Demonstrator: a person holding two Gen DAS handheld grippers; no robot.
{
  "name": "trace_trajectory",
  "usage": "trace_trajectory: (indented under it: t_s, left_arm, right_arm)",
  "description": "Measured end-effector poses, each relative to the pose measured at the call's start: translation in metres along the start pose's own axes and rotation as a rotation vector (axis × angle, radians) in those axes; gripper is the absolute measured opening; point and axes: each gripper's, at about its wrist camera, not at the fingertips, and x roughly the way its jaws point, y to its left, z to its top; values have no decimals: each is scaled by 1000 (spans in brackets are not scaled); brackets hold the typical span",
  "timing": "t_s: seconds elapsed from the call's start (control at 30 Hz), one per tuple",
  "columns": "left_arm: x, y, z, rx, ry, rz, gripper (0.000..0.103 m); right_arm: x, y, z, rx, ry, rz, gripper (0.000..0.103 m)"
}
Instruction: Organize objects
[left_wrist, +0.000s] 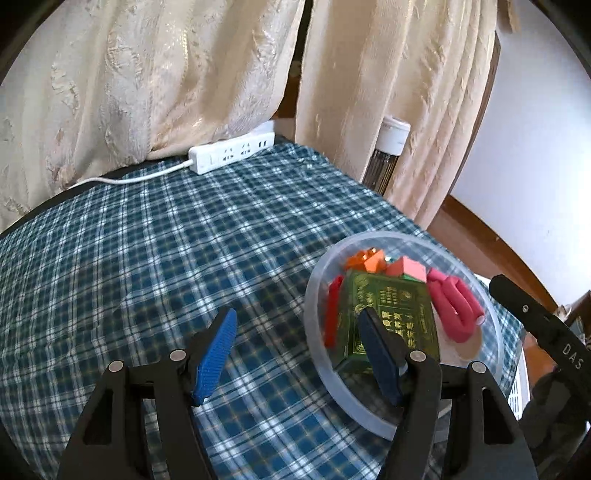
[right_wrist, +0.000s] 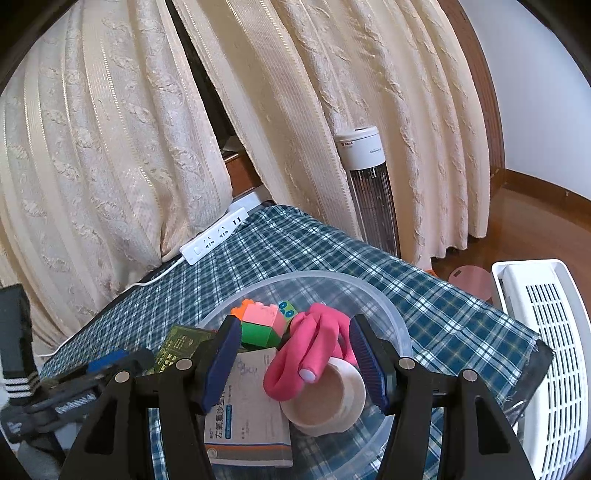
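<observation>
Both pairs of tongs stand apart and hold nothing. The left tongs (left_wrist: 299, 358) hang over the checked table (left_wrist: 147, 258), with one blue pad above bare cloth and the other in front of the green box (left_wrist: 388, 314) at the near rim of the clear bowl (left_wrist: 314, 332). The right tongs (right_wrist: 291, 363) hover over the same bowl, their pads either side of the pink curlers (right_wrist: 306, 350) and the tape roll (right_wrist: 325, 402).

Everything to be organised seems already gathered: the bowl sits at about four o'clock on the table, near its right edge, holding the green box, a red curler (left_wrist: 332, 314), the toy bricks (right_wrist: 262, 321), a white medicine box (right_wrist: 247, 413), the pink curlers and the tape roll.

The step in hand looks like clearing away from the bowl after a drop. To do it well, lift each pair straight up before swinging aside, so no pad catches the rim and tips the bowl toward the table edge.

Round about: a white power strip (left_wrist: 232, 155) lies at twelve o'clock by the curtains (left_wrist: 147, 92), well apart from the bowl. A tower fan (right_wrist: 369, 184) stands behind the table, and a white slatted appliance (right_wrist: 546, 350) stands off its right edge. Nothing crowds the bowl except the two tools themselves.
</observation>
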Motion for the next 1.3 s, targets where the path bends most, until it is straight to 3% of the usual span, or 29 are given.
trace_trajectory:
  t_s: [0.5, 0.77, 0.9, 1.23, 1.3]
  left_arm:
    - [11, -19, -1, 55, 13, -6, 70]
    - [5, -17, -8, 76, 19, 26, 73]
    - [-6, -15, -14, 96, -5, 44, 79]
    - [-35, -16, -27, 141, -67, 47, 86]
    - [-40, -16, -29, 147, -78, 47, 86]
  right_arm:
    - [-5, -2, -4, 0, 4, -10, 64]
    - [-13, 0, -13, -9, 20, -40, 64]
    - [-18, 1, -21, -13, 40, -52, 74]
    - [-32, 15, -39, -51, 72, -79, 80]
    - [-35, 19, -43, -61, 75, -85, 86]
